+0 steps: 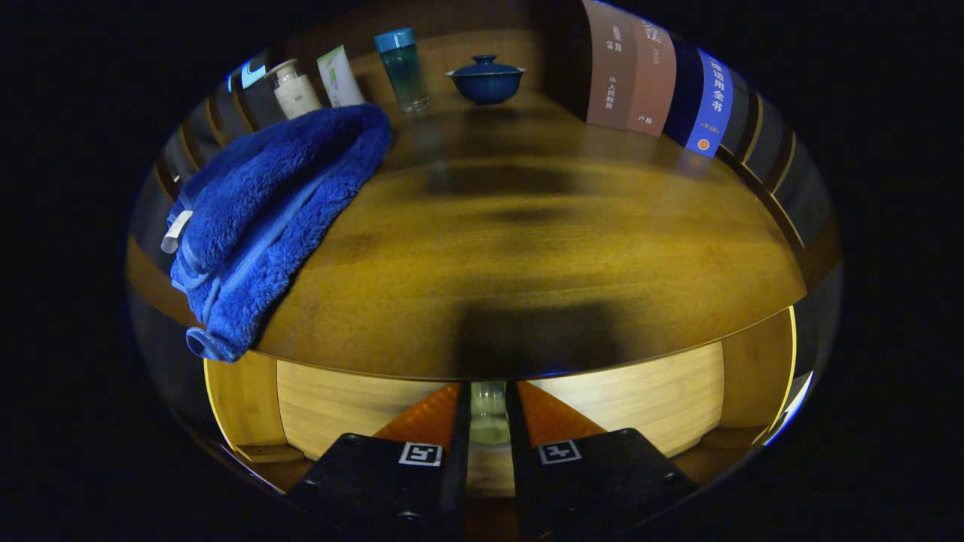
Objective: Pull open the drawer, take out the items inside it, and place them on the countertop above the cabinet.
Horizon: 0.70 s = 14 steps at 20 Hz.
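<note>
Drawer (339,406) front is showing low in my frame, below the counter (527,248); my gripper (488,421) is clamping a small glass (488,418).

Non-task items: lidded blue bowl (486,78) sitting at the countertop's far edge; teal-capped bottle (404,69), white tube (340,76) and pale bottle (294,89) standing leftward along that edge; books (655,79) standing upright at the far right corner.
</note>
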{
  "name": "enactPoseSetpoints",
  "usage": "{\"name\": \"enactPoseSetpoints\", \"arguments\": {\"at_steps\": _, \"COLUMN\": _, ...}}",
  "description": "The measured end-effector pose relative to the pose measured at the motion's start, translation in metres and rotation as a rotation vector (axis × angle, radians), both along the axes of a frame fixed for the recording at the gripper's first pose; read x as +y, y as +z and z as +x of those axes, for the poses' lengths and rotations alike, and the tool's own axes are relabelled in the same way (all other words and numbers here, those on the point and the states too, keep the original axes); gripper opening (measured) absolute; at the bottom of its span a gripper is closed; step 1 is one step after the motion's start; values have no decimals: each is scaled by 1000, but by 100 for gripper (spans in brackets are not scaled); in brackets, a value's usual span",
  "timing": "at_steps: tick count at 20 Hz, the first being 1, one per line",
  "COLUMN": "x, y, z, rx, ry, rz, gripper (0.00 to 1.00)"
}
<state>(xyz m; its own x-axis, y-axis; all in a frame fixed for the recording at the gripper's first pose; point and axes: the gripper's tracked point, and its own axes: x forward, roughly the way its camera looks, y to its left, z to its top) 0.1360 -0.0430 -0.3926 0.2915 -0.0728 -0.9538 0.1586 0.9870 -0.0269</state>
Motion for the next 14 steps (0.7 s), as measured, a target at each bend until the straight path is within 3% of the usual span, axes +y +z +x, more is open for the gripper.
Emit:
{"name": "enactPoseSetpoints", "arguments": {"at_steps": 1, "x": 0, "y": -3, "z": -6, "rx": 9, "ry": -9, "rz": 10, "gripper": 31}}
{"name": "enactPoseSetpoints", "arguments": {"at_steps": 2, "x": -10, "y": -17, "z": 18, "rx": 6, "ry": -12, "rz": 0, "gripper": 24}}
{"name": "enactPoseSetpoints", "arguments": {"at_steps": 3, "x": -7, "y": 1, "z": 4, "rx": 4, "ry": -13, "rz": 2, "gripper": 18}}
{"name": "enactPoseSetpoints", "arguments": {"at_steps": 9, "x": 2, "y": 7, "z": -15, "rx": -14, "ry": 8, "rz": 22, "gripper": 18}}
{"name": "enactPoseSetpoints", "arguments": {"at_steps": 14, "x": 11, "y": 44, "z": -47, "rx": -101, "ry": 23, "rz": 59, "gripper": 18}}
